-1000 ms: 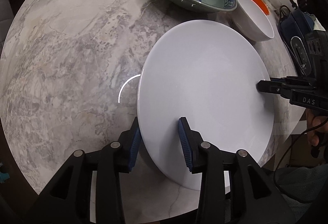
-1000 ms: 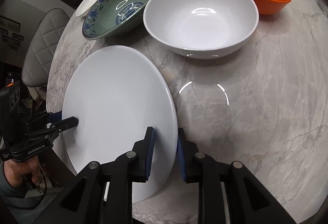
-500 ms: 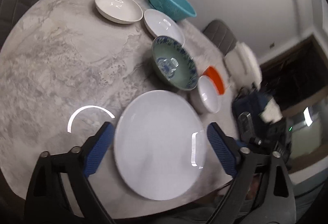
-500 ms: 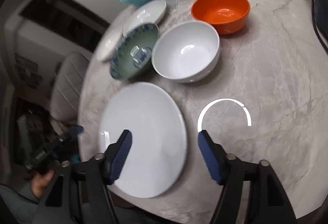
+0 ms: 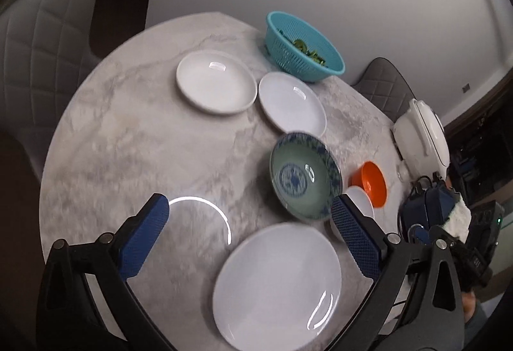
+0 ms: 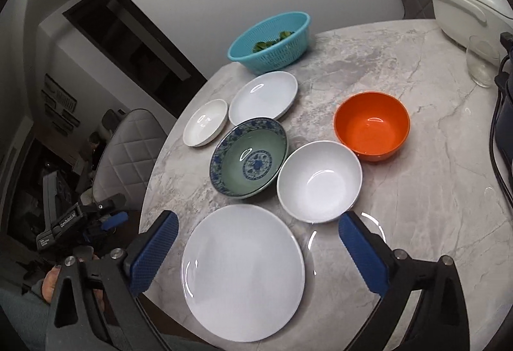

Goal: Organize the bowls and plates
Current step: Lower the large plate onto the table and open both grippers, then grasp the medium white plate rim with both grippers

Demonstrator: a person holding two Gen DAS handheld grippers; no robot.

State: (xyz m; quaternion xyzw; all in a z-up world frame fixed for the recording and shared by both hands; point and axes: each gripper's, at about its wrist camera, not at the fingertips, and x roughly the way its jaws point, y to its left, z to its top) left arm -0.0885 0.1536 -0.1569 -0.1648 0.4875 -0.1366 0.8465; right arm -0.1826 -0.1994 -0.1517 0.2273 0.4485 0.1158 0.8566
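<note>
Both jaws spread wide and empty, having just opened off the large flat white plate (image 6: 242, 270), which lies on the grey marble table (image 6: 416, 190) below me.

Between my right gripper (image 6: 256, 248) and left gripper (image 5: 248, 237), the right sits nearer the white bowl (image 6: 319, 181), just beyond the plate.

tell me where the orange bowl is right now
In the right wrist view the orange bowl stands right of centre on the marble table, just beyond the white bowl.
</note>
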